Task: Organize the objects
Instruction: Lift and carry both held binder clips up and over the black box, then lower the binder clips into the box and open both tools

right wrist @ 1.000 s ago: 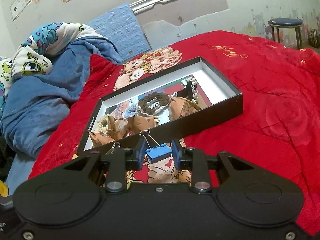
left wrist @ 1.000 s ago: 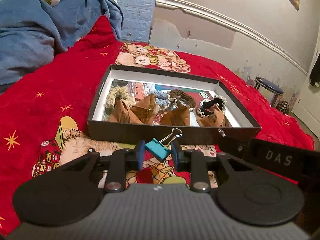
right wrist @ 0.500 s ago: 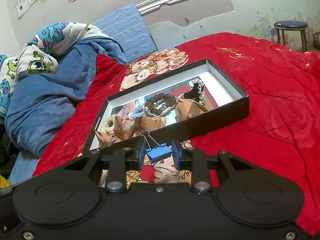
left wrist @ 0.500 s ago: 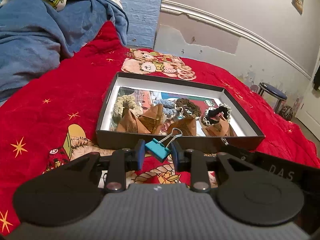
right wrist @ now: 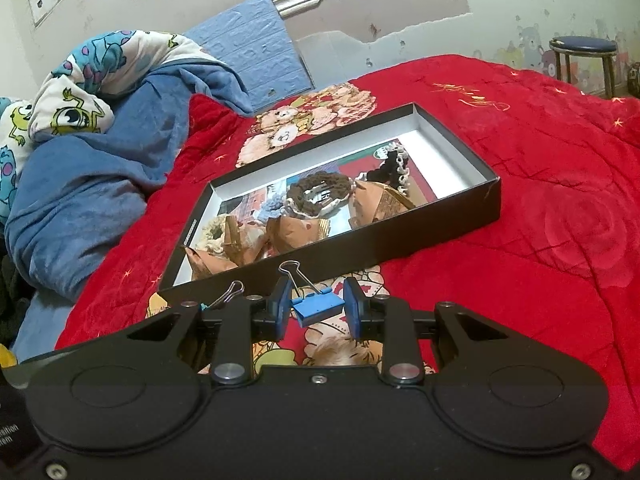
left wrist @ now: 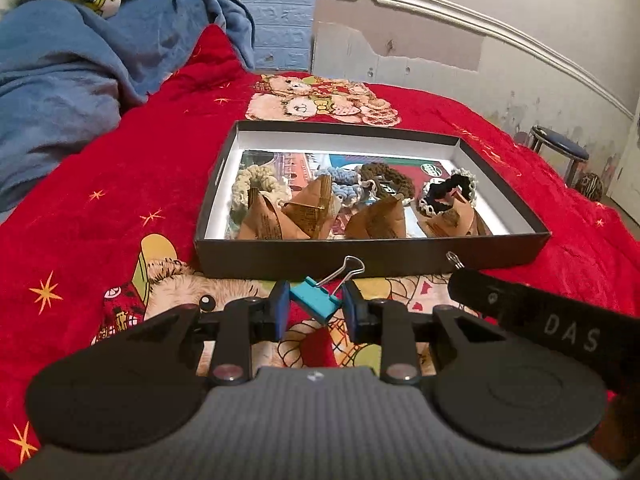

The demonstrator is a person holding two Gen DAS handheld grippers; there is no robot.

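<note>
the left gripper (left wrist: 316, 307) is clamped on a teal clip (left wrist: 315, 305), and the right gripper (right wrist: 316, 307) is clamped on a blue clip (right wrist: 318, 307). both clips hang in the air, just near of the box (left wrist: 372, 258), over the red blanket (left wrist: 120, 184). each clip is held by its sides, with its wire handles poking up and away.

the box sits open on the blanket. inside are yarn rings (left wrist: 256, 182) along the far side and folded paper shapes (left wrist: 376, 220) along the near side, so it is quite full. the bare white floor (left wrist: 496, 208) at the right end looks like the best spot.

i think the step now is to carry the clips over the near wall and set them down inside. lift high enough to clear the wall. go one hand at a time so the grippers do not bump. lower each clip until it is close to the floor, then let go, so it does not bounce or knock the paper shapes.
</note>
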